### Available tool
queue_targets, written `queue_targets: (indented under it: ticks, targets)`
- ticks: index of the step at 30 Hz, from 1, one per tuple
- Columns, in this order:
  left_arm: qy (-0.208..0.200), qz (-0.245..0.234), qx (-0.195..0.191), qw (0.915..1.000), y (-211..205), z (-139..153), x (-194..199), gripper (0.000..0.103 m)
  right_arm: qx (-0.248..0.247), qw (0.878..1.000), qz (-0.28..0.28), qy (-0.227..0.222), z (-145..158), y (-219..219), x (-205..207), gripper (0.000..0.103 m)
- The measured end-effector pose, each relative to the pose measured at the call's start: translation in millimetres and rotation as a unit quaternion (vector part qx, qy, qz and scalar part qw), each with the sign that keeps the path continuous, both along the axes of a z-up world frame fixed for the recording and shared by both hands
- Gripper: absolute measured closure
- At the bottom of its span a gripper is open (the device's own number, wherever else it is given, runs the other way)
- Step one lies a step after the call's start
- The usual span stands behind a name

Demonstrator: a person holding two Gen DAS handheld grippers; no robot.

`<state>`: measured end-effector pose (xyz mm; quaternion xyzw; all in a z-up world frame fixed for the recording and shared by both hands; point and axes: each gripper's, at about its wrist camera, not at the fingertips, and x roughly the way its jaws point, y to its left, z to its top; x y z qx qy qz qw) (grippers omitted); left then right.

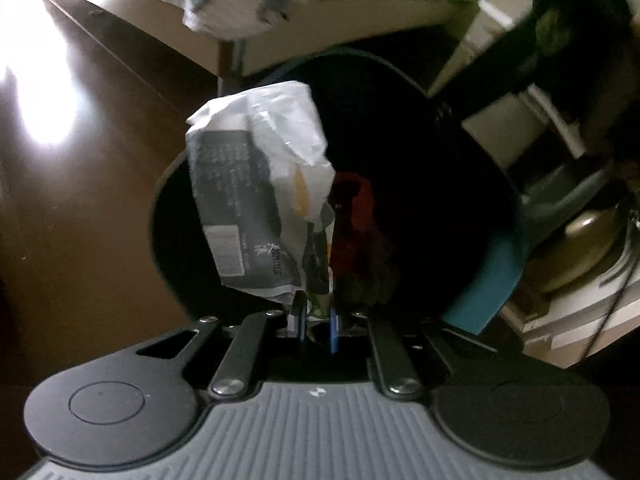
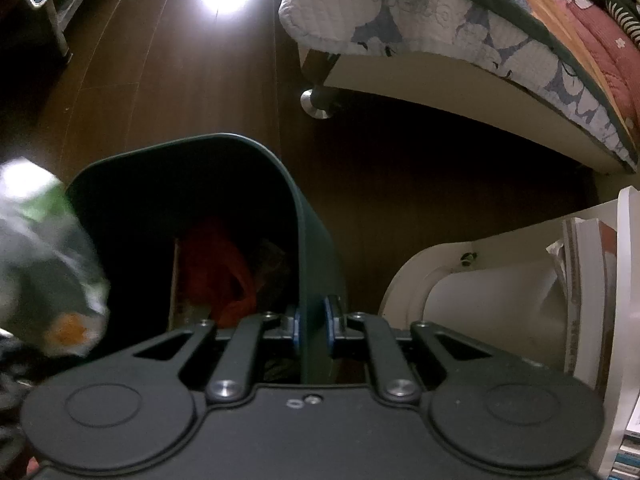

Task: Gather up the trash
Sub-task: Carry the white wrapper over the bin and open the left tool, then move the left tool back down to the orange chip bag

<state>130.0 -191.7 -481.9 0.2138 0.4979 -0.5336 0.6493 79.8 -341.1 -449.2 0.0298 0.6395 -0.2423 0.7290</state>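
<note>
Left wrist: left claw [image 1: 316, 320] pinches wrapper [image 1: 256, 196] above bin [image 1: 486, 280]; right claw [image 2: 311, 320] clamps its rim.

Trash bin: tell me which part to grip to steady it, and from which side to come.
Grip the trash bin by its thin upright wall at the rim, coming from above with one finger inside and one outside. The wall is narrow enough to pinch and the top stands open. The right hand-held gripper is shut on it this way, while the left hand-held gripper holds a crumpled wrapper over the opening.
</note>
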Motion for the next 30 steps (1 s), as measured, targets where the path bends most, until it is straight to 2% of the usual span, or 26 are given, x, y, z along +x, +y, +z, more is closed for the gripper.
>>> queue_targets:
  ticks: [11, 15, 18, 19, 20, 22, 30]
  targets:
    - [0.013, -0.029, 0.071, 0.9970, -50.4, -61.1, -10.0, 0.093, 0.001, 1.000, -0.005, -0.001, -3.0, -3.1, -0.8, 0.092]
    - [-0.003, -0.036, 0.083, 0.9959, -60.4, -71.1, -18.8, 0.091, 0.002, 1.000, -0.007, -0.001, -3.2, -3.0, -2.2, 0.092]
    - [0.003, -0.036, 0.079, 0.9963, -57.6, -72.4, -20.2, 0.078, 0.002, 1.000, -0.007, 0.000, -3.2, -3.4, -2.8, 0.092]
    - [0.006, -0.035, 0.075, 0.9966, -56.9, -72.0, -19.7, 0.062, 0.003, 1.000, -0.008, -0.001, -3.4, -3.8, -2.8, 0.092]
    - [0.008, -0.033, 0.068, 0.9971, -55.0, -70.6, -19.5, 0.041, 0.003, 1.000, -0.010, -0.002, -3.6, -4.3, -2.9, 0.092]
    - [0.000, -0.029, 0.052, 0.9982, -49.4, -65.0, -20.6, 0.029, 0.002, 1.000, -0.011, -0.003, -3.9, -4.6, -3.0, 0.092]
    - [-0.002, -0.026, 0.002, 0.9997, -22.0, -32.1, -13.4, 0.029, 0.003, 1.000, -0.014, -0.005, -4.8, -5.2, -5.0, 0.092]
